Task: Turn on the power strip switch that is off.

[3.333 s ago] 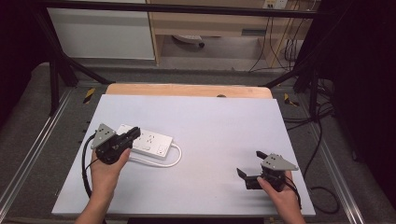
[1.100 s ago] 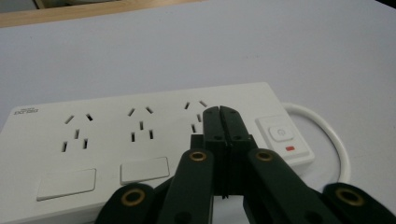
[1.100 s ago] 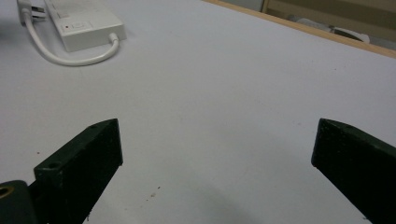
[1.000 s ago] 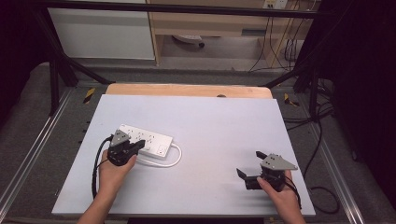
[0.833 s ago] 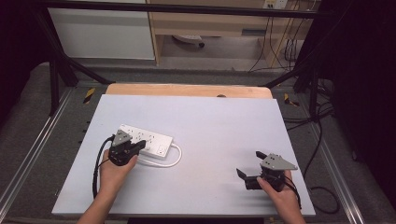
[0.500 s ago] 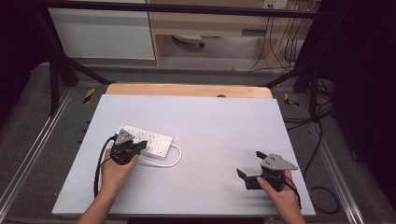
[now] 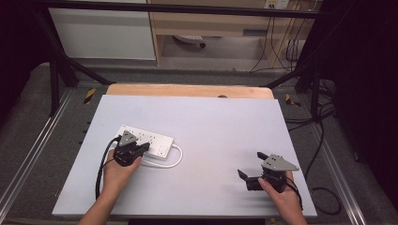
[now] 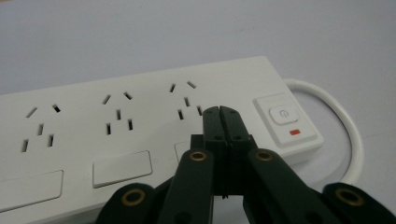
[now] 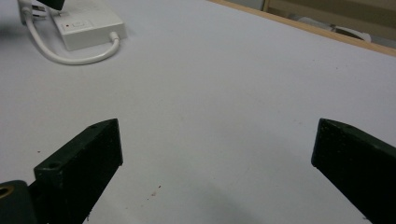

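Hovering over a white power strip (image 8: 140, 121), the left gripper (image 8: 219, 112) has its jaws pressed together near the strip's switch (image 8: 284, 114). The right gripper (image 7: 256, 174), jaws spread wide, rests well apart on the pale grey table (image 7: 211, 117). Dark floor and cables surround it.

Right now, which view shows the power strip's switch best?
Left gripper view: the switch is close and sharp, with a red mark below it, right of the shut left hand-held gripper. Right gripper view shows it small and far; high view, a speck.
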The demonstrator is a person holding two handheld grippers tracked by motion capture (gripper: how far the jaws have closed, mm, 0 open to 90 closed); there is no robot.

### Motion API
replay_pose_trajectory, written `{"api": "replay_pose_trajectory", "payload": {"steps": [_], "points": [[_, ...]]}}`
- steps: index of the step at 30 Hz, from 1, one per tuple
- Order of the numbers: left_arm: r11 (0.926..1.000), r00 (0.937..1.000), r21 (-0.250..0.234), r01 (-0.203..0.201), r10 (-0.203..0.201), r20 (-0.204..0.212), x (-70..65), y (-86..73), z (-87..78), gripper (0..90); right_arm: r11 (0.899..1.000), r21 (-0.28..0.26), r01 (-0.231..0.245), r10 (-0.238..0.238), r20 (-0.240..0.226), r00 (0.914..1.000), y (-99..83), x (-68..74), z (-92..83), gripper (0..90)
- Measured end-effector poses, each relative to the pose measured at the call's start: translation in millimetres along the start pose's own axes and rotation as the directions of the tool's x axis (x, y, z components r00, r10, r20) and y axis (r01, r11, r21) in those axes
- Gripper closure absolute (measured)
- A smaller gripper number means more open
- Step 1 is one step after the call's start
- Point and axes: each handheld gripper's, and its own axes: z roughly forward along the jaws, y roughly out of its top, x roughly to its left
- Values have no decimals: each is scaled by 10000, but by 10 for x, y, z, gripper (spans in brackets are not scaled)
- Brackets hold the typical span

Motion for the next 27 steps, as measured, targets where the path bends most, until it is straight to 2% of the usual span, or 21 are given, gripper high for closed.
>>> {"api": "replay_pose_trajectory", "payload": {"steps": [27], "points": [[9999,9999,93,-129,128,66,-29,6,51,900,10000,62,7,-7,17,10000,-5,-5,4,25]]}}
